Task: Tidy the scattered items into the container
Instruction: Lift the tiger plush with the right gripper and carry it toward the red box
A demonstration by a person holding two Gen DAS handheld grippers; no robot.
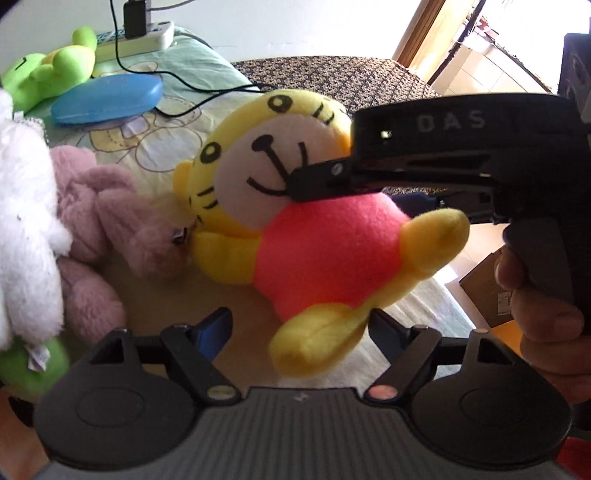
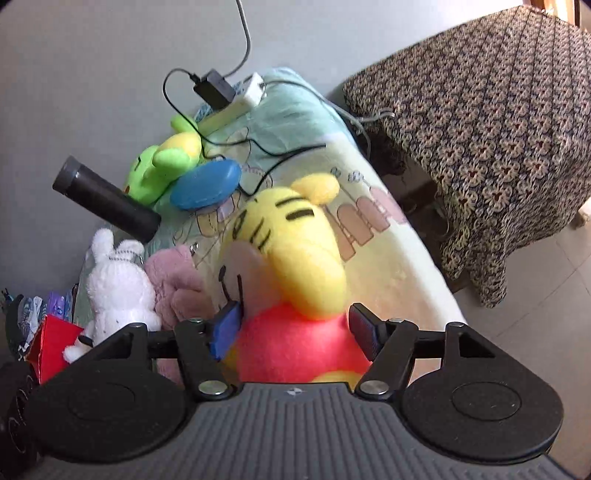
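Observation:
A yellow tiger plush with a red body (image 1: 325, 254) is held up in front of me. My right gripper (image 2: 295, 332) is shut on its neck and body (image 2: 295, 343); in the left wrist view that gripper (image 1: 321, 181) comes in from the right. My left gripper (image 1: 299, 328) is open, its fingers either side of the plush's lower foot (image 1: 314, 343). A pink plush (image 1: 103, 206), a white plush (image 1: 26, 221) and a green plush (image 1: 48, 70) lie on the bed. No container shows clearly.
A blue oval case (image 1: 107, 98), a power strip (image 1: 147, 35) with a black cable lie on the bedspread (image 2: 369, 221). A dark cylinder (image 2: 105, 197) stands left. A patterned cloth-covered table (image 2: 498, 129) is at right, a cardboard box (image 1: 487, 291) below.

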